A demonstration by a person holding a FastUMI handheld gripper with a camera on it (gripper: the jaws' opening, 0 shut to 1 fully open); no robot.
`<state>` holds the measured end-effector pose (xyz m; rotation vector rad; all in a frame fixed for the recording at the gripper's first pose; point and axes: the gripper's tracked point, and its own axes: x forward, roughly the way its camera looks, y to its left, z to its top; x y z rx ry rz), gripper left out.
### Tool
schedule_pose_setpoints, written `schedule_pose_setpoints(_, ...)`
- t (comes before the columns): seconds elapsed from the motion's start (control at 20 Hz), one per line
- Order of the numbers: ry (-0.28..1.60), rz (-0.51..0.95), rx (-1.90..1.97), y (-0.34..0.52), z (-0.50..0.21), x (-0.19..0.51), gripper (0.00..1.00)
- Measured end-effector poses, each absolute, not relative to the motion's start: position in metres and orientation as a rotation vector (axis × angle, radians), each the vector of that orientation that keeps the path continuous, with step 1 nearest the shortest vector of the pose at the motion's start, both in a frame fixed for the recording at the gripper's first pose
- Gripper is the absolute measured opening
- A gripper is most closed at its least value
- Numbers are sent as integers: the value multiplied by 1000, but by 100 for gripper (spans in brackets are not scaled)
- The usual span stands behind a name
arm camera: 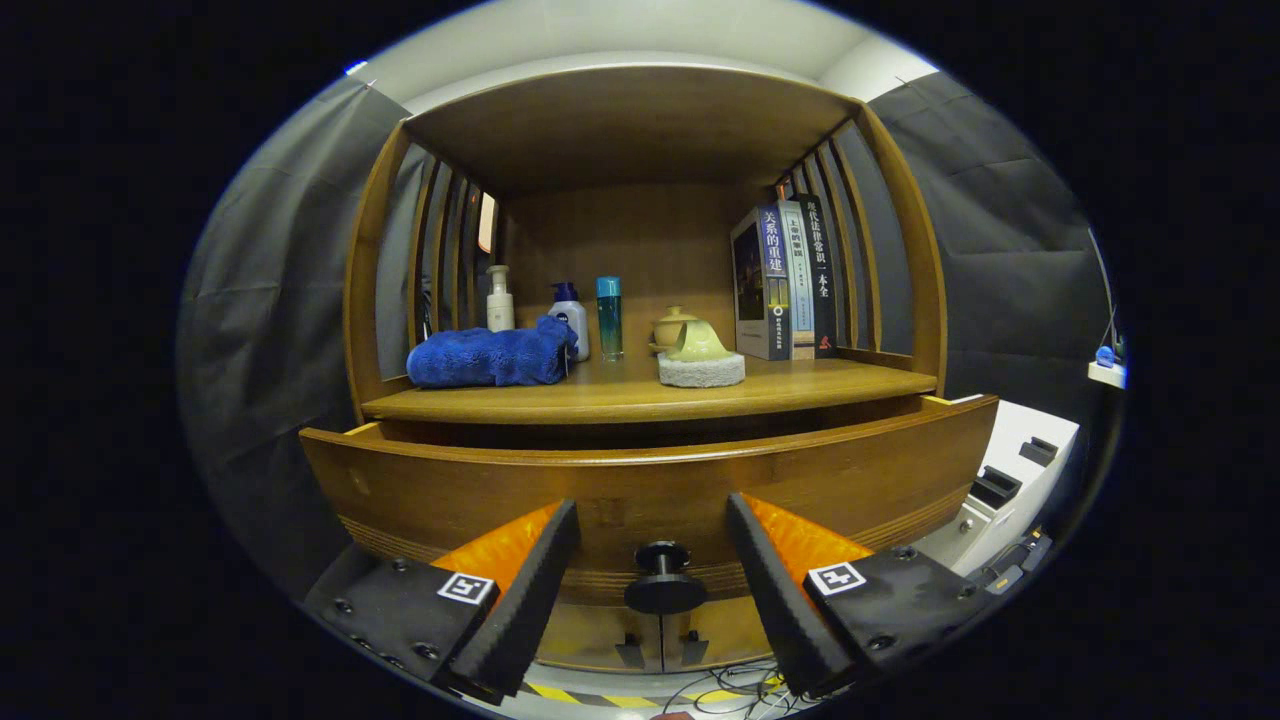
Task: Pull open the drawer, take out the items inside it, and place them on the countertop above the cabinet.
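Drawer point(640, 480) sits partly pulled out at lower centre, its long axis running left to right, front panel facing you; the front hides its interior, so contents cannot be made out. Your tool point(655, 575) is spread, fingers either side of the knob point(664, 580), not touching it. Table point(650, 392) above carries a blue towel point(490, 357), bottles, books point(785, 282).
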<state>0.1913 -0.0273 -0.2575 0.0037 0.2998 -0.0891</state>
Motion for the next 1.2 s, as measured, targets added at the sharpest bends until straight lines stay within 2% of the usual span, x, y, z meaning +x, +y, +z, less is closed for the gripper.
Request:
schedule_pose_setpoints(0.6, 301, -91, -19, -34, -267, 244, 98)
schedule_pose_setpoints(0.95, 305, -101, -79, -36, -270, 242, 98)
schedule_pose_setpoints(1.2, 241, -85, -51, -26, -222, 211, 96)
